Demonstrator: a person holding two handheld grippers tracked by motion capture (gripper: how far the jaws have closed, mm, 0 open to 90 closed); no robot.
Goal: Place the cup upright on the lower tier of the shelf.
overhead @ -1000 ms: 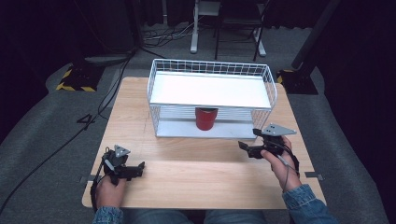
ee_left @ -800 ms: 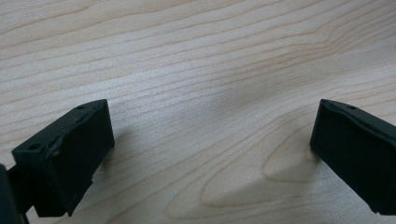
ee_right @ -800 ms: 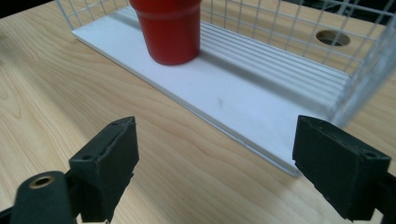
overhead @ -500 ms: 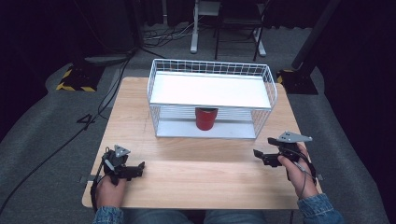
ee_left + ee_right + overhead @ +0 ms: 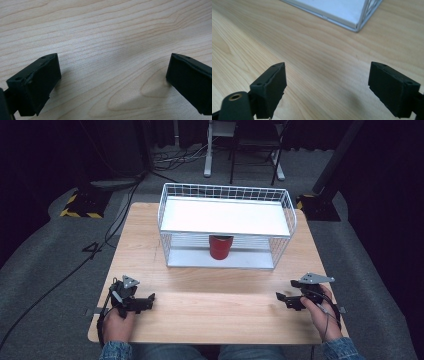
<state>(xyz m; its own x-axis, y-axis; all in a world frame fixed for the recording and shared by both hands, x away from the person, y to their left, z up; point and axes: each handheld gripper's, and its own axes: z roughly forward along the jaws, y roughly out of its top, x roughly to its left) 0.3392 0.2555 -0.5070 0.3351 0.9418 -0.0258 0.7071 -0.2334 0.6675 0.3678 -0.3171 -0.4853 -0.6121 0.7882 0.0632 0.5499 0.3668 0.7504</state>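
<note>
My left gripper [image 5: 113,82] sits low over the bare wooden table [image 5: 105,32], jaws spread wide apart, nothing between them.

A single mark resembling the numeral 4 [image 5: 93,250] is seen on the grey floor [image 5: 45,265] left of the table.
</note>
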